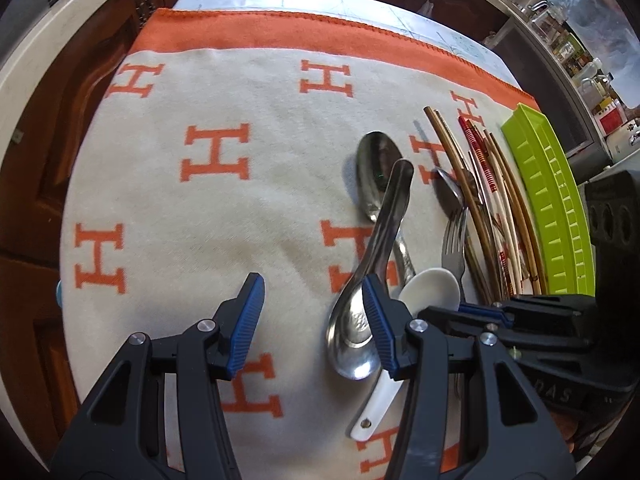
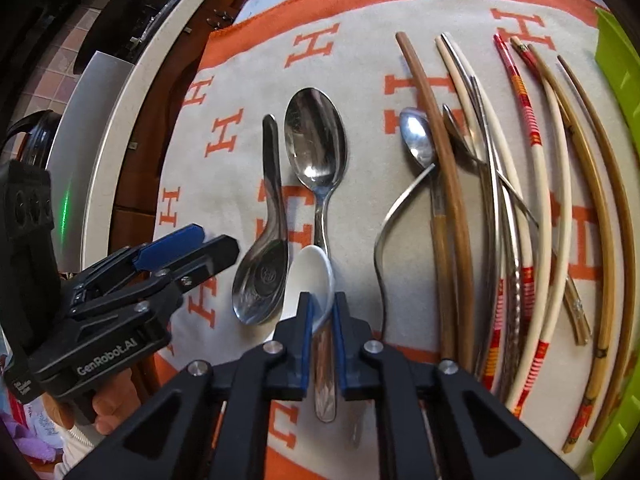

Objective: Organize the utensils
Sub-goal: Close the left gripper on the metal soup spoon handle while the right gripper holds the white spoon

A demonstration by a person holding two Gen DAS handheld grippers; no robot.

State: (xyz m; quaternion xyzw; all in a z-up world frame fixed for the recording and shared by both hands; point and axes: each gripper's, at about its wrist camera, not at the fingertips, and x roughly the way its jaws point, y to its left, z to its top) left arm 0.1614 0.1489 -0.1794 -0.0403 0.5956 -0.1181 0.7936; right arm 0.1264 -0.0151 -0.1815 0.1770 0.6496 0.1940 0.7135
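At lower centre of the right wrist frame, right gripper (image 2: 320, 320) clamped on white ceramic spoon (image 2: 310, 280), left gripper (image 1: 312, 320) spread wide and empty, spoons, fork (image 1: 454, 240) and chopsticks (image 2: 532, 200) loose on cloth (image 1: 200, 200), green tray (image 1: 548, 208) far right seemingly unfilled, sorting barely begun.

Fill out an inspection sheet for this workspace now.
Surface: cream blanket with orange H pattern.
Job's things: white ceramic spoon, steel soup spoon, large metal spoon, small spoon, fork, chopsticks, green tray at the right edge.
Clutter: nothing seen.
Grippers: left claw open, holding nothing; right claw closed on the white ceramic spoon.
Cables: nothing seen.
Surroundings: dark wood furniture; shelf of jars.
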